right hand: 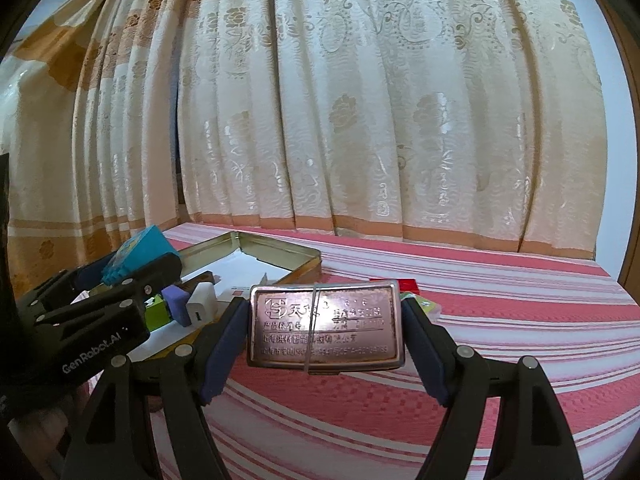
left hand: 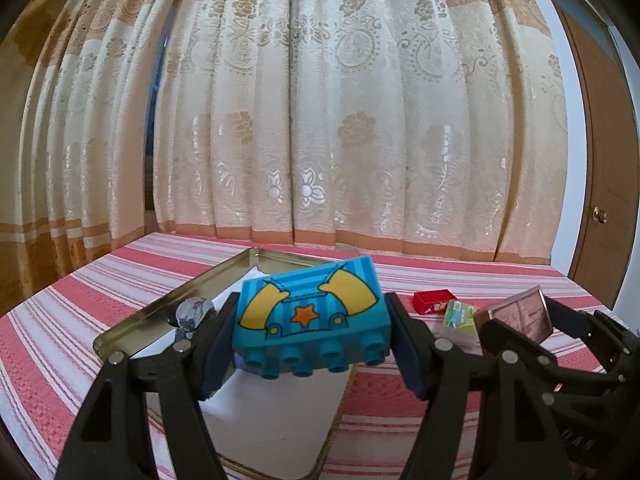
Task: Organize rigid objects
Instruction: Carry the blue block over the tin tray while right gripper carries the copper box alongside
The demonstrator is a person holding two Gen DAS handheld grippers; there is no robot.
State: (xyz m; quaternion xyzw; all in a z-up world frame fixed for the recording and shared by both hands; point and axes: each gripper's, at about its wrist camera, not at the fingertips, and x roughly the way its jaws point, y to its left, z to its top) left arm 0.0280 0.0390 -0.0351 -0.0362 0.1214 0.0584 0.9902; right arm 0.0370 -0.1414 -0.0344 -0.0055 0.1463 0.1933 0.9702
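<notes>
Over the striped cloth [left hand: 440,400], left jaws clamp a toy block [left hand: 310,316], right jaws a metal case [right hand: 324,326].

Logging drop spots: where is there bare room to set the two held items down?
Free: striped cloth right of the copper case, and the tray's near white floor under the blue block. Crowded: the tray's left part and around the red box.

A cream curtain [left hand: 320,120] patterned with tan flowers hangs in deep folds to the far edge of a surface covered by a red-and-white striped cloth [right hand: 500,320]. To the right, a brown wooden door [left hand: 600,184] with a small brass knob [left hand: 599,214] stands beside a pale wall.
</notes>
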